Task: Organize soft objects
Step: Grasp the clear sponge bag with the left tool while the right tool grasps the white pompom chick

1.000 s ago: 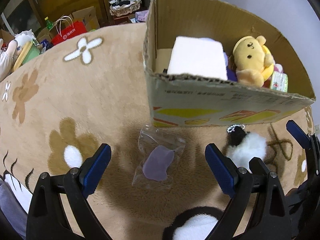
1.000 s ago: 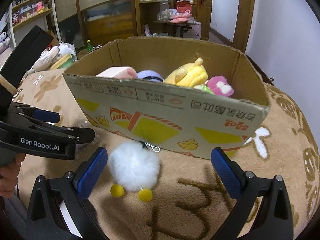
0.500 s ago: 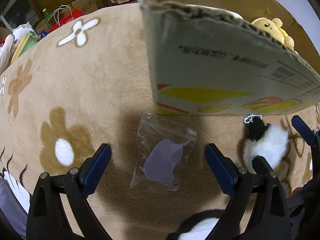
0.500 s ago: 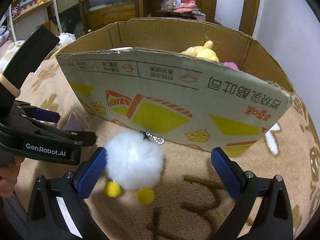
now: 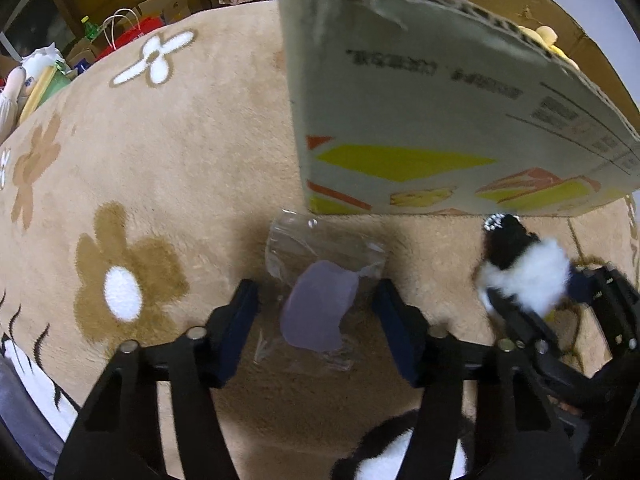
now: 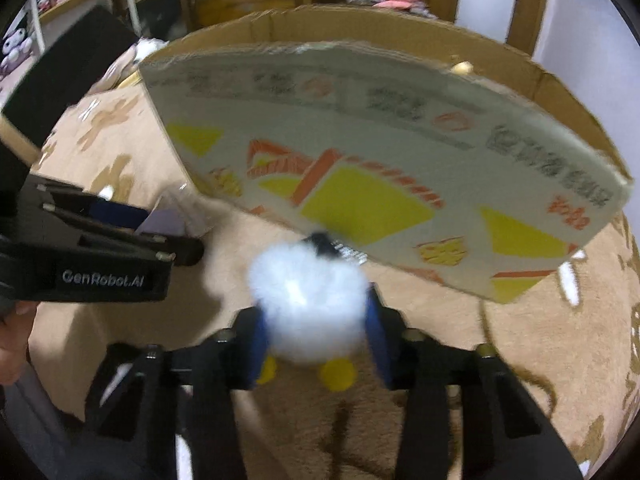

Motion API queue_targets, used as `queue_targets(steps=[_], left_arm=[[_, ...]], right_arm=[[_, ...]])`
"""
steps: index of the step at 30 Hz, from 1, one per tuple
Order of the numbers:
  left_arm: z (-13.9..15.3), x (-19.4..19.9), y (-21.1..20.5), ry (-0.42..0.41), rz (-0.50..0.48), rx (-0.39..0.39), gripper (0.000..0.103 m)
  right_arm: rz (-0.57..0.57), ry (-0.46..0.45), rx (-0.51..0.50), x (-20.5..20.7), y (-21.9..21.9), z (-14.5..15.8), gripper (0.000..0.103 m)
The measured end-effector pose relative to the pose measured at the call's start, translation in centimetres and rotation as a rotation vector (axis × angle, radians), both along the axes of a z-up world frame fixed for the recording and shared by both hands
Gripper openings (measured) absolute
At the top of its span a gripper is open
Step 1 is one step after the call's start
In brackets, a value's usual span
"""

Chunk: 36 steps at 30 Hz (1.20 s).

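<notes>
Left wrist view: the left gripper (image 5: 316, 320) points steeply down onto the tan plush blanket with brown-and-white flowers (image 5: 160, 168), just in front of the near wall of the printed cardboard box with yellow and orange panels (image 5: 420, 128). Its jaws have just been closing; between them lies the clear crinkled plastic bag holding a flat lilac soft piece (image 5: 320, 308), one end of it close to the box's lower left corner. The blue pads stand beside the bag's edges with a visible gap to the lilac piece; I cannot tell that they press yet, so I read them as narrowed, not gripping. Handling judgement: very light, limp, film slippery and noisy; it will fold, not resist. Best taken across the lilac insert, where there is bulk, not on bare film. To the right, still in front of the box, sits the fluffy white pom-pom toy with black head, bead chain and yellow feet (image 5: 524, 272). Right wrist view (blurred): the right gripper (image 6: 316, 332) has just been closing, and its pads press both flanks of the white fur, pinching the toy. Judgement: featherlight, highly compressible, fur slick; hold the body's middle, as here, not the chain. Box interior largely hidden.
</notes>
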State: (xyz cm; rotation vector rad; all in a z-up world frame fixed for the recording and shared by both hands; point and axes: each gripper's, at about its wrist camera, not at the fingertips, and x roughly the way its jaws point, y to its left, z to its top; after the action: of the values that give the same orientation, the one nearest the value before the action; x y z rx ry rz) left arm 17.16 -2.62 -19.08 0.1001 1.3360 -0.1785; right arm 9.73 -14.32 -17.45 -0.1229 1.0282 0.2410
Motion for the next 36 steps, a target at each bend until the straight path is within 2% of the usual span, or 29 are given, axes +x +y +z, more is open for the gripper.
queue_targets(steps=[3, 6, 15, 25, 36], left_arm=[[0.0, -0.3, 0.3, -0.005, -0.012, 0.007, 0.050], [0.1, -0.8, 0.8, -0.008, -0.004, -0.001, 0.047], [0.9, -2.2, 0.8, -0.024, -0.003, 0.010, 0.046], [2.0, -3.6, 1.2, -0.029, -0.003, -0.001, 0.046], [3.4, -5.5, 1.5, -0.054, -0.004, -0.007, 0.046]], right_arm=[[0.016, -0.010, -0.035, -0.1, 0.6, 0.0, 0.034], [0.005, -0.003, -0.015, 0.0, 0.4, 0.0, 0.033], [-0.018, -0.005, 0.023, -0.3, -0.4, 0.5, 0.028], [-0.072, -0.012, 0.081, -1.5, -3.2, 1.8, 0.027], [-0.155, -0.077, 0.119, -2.8, -6.2, 4.6, 0.027]])
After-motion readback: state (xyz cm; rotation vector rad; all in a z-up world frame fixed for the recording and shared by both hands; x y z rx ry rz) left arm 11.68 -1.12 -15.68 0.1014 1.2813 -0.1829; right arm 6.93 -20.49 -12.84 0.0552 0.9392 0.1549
